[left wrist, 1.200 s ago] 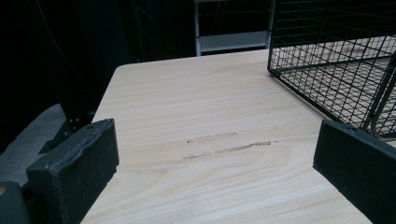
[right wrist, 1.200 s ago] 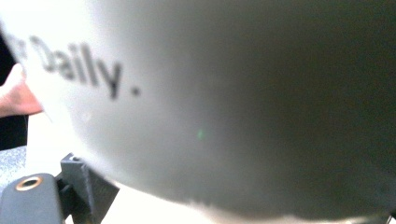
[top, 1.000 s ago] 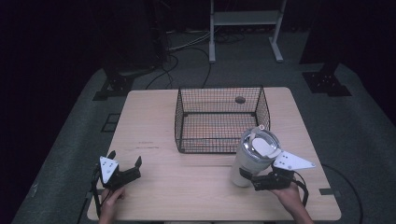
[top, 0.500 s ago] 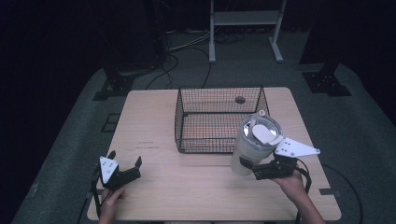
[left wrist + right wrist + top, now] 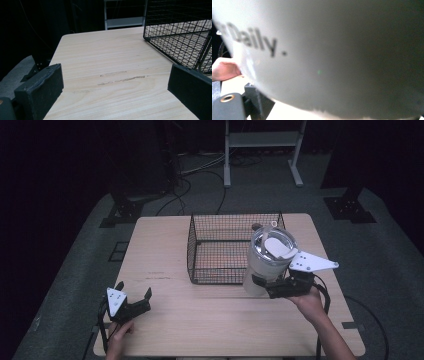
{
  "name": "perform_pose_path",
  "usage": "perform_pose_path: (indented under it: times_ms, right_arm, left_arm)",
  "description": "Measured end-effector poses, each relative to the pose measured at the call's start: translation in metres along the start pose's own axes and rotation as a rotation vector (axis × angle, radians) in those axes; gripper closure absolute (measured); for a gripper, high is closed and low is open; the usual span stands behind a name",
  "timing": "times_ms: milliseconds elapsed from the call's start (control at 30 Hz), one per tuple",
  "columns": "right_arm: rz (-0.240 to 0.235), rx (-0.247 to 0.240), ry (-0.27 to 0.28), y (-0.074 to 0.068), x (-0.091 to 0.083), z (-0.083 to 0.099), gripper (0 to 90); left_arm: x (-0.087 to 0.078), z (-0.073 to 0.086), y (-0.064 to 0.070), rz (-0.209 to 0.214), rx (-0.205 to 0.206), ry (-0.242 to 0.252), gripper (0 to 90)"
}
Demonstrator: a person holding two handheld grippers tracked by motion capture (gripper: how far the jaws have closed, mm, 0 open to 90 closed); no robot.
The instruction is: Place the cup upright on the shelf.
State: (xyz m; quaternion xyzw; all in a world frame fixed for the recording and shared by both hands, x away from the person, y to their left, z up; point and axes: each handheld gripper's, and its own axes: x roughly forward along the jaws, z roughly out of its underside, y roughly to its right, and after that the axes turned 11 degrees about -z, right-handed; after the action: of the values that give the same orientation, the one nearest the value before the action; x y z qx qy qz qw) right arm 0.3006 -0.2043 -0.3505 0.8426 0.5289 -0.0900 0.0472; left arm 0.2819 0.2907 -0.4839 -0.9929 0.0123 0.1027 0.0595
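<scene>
Right gripper jaws clamped low on the white tumbler, lifted and tilted above the desk's right edge by the wire basket, presumably to clear its rim. Left gripper, jaws apart, idled at the near-left corner.

Your left gripper sits low at the near left, jaws wide apart, nothing between them, left hand behind it. Your right gripper is raised at the right, jaws clamped, forearm reaching in from the near right.
</scene>
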Motion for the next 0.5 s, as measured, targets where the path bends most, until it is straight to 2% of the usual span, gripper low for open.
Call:
perform_pose_path:
  times_ms: [500]
  right_arm:
    - [-0.008,0.001,0.021,0.021,0.018,-0.032,9.2]
  left_arm:
    - [0.000,0.000,0.000,0.001,-0.001,0.001,0.0]
